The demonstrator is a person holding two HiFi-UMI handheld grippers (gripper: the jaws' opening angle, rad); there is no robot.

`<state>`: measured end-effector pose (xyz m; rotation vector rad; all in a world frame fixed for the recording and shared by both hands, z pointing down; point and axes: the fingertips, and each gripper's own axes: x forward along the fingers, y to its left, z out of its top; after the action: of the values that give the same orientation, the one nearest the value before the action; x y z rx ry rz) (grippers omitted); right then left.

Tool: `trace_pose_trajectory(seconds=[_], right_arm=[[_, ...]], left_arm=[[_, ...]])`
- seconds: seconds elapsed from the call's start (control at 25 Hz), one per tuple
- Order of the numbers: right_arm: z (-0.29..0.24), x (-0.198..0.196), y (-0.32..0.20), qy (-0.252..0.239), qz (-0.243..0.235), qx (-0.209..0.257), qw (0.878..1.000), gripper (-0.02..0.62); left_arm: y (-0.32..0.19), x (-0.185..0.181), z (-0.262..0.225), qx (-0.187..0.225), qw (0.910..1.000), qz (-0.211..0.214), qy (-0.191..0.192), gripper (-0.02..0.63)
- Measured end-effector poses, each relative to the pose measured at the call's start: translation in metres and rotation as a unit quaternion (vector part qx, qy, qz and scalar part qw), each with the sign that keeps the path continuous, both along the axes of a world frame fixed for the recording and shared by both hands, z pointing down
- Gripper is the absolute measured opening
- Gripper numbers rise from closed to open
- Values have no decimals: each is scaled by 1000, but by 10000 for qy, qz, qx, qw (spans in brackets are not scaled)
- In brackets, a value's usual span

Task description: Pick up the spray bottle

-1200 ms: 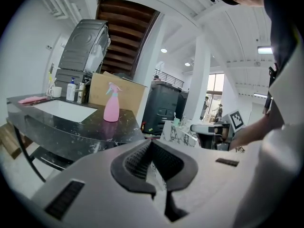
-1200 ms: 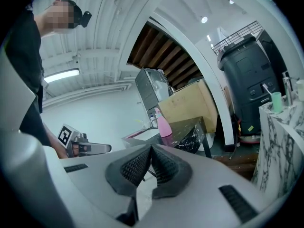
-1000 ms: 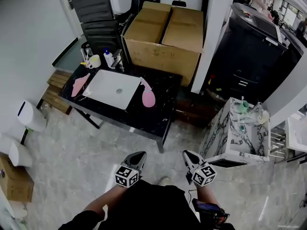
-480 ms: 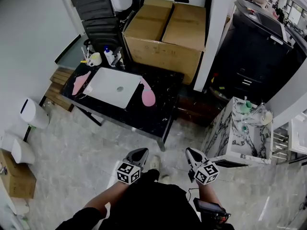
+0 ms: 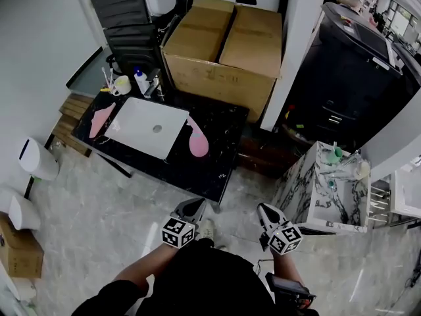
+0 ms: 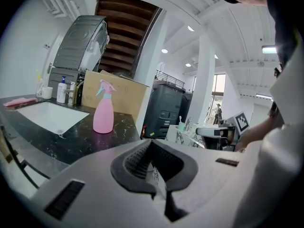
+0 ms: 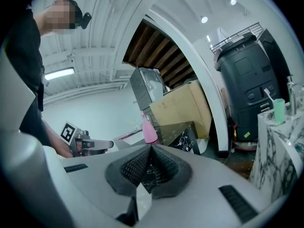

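Observation:
The pink spray bottle (image 5: 197,140) stands upright on the black marble table (image 5: 217,163), right of a white basin. It also shows in the left gripper view (image 6: 104,109) and small in the right gripper view (image 7: 150,129). My left gripper (image 5: 191,209) hangs just short of the table's near edge, jaws shut with nothing between them (image 6: 151,144). My right gripper (image 5: 266,214) is beside it over the floor, also shut and empty (image 7: 151,150). Both are well short of the bottle.
A white basin (image 5: 145,127) and a pink cloth (image 5: 100,118) lie on the table, with a cup (image 5: 122,84) and a pump bottle (image 5: 141,82) at its far corner. A large cardboard box (image 5: 223,45) stands behind. A marble stand (image 5: 322,189) is at right.
Both grippers have moved forward towards the table's near edge, still shut. The table and bottle now sit nearer to them in the head view.

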<state>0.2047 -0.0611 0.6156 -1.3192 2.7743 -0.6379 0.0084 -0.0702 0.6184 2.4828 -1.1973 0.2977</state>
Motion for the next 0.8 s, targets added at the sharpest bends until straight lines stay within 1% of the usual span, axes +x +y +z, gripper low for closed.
trace_pose_trajectory(seconds=[0.24,0.56,0.8], right_arm=[[-9,-12,-38,75,-27,52,10000,25],[-20,-32,-79,151,69,121,9998,26],[-23,-43,-98,277,177,146,9994,26]], left_arm=[[-38,-17,-3,46,9999,-94,37,8],[-87,-40,-12,209,9998,-48,48,8],[-117,-51,-20,360,9993,32,102,9]])
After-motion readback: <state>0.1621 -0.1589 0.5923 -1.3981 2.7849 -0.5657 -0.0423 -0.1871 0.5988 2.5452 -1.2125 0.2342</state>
